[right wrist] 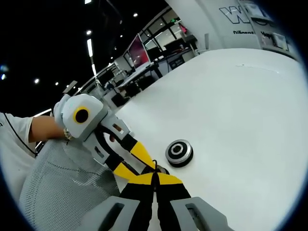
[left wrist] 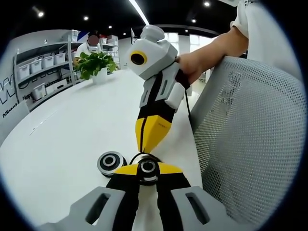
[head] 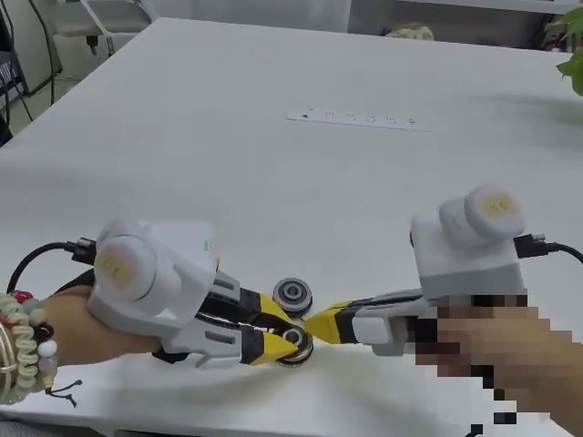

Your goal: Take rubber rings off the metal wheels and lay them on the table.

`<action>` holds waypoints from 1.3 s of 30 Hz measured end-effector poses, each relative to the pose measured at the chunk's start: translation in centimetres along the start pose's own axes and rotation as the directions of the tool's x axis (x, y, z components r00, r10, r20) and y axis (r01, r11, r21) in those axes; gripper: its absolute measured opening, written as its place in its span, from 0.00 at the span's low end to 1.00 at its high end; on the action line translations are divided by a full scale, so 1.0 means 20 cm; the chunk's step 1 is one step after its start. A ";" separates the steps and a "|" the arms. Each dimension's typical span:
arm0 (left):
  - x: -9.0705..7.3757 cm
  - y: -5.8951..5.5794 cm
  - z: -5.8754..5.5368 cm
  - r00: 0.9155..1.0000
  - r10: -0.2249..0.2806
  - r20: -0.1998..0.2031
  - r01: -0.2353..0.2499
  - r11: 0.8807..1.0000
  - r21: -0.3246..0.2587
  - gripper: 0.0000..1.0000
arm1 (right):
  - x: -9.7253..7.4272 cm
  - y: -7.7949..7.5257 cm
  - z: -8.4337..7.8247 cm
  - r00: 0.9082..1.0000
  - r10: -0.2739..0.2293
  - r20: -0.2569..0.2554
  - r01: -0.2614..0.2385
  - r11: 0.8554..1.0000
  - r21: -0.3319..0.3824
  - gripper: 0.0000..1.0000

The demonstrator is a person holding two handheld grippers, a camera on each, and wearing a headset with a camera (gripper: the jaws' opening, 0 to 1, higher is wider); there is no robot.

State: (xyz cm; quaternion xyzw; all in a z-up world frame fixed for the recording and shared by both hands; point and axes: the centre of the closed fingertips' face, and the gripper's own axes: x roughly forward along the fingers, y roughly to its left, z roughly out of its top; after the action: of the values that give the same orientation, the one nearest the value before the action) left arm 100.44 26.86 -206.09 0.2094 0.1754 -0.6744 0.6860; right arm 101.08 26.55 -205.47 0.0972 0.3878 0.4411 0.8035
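Observation:
A small metal wheel (head: 297,345) is clamped between the yellow tips of my left gripper (head: 290,343) at the table's near edge; in the left gripper view the wheel (left wrist: 147,168) sits between the jaws of the left gripper (left wrist: 147,170). My right gripper (head: 315,326) comes in from the right with its tips shut on the thin black rubber ring (left wrist: 138,157) at the wheel's rim. In the right gripper view the right gripper (right wrist: 155,177) is pressed shut with the ring (right wrist: 155,165) poking out. A second wheel (head: 292,294) (left wrist: 111,162) (right wrist: 179,152) lies flat just beyond.
The white table (head: 273,173) stretches away with a white power strip (head: 357,118) at mid distance. A potted plant (left wrist: 95,63) stands at the far right end. A grey mesh chair (left wrist: 250,139) is close to the table's near edge.

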 end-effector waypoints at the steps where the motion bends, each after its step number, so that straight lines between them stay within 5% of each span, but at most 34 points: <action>1: 0.00 0.00 0.00 1.000 -0.001 -0.003 0.001 1.000 -0.001 0.07 | 0.00 0.00 -0.01 1.000 -0.005 -0.007 0.005 1.000 0.005 0.00; 9: 0.00 0.00 0.01 1.000 -0.001 -0.029 0.002 1.000 0.019 0.08 | 0.01 0.00 -0.02 1.000 -0.003 -0.017 0.003 1.000 0.005 0.00; 14: -0.02 -0.01 0.09 1.000 -0.010 0.014 0.010 1.000 0.014 0.17 | 0.01 -0.01 -0.01 1.000 -0.010 -0.013 0.010 1.000 0.007 0.00; 25: -0.11 0.00 0.26 0.997 -0.003 0.082 -0.001 0.999 0.050 0.48 | -0.01 -0.01 -0.01 1.000 -0.013 -0.002 0.013 1.000 0.021 0.00; 28: -0.16 0.03 0.31 0.996 0.032 0.080 -0.042 0.990 0.132 0.53 | -0.01 -0.02 0.00 1.000 -0.016 0.004 0.015 1.000 0.021 0.00; 34: -0.27 0.08 0.37 0.992 0.082 0.101 -0.091 0.991 0.094 0.69 | -0.03 -0.02 0.03 1.000 -0.015 0.026 0.014 0.999 0.036 0.00; 39: -0.35 0.06 0.37 0.992 0.084 0.097 -0.091 0.993 0.070 0.81 | -0.03 -0.02 0.05 0.999 -0.010 0.040 0.009 0.999 0.041 0.00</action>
State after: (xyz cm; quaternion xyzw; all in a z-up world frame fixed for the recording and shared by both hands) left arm 101.19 28.99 -196.02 0.2103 0.1084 -0.6588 0.7141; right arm 101.71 25.99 -204.64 0.1205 0.3808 0.4272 0.8112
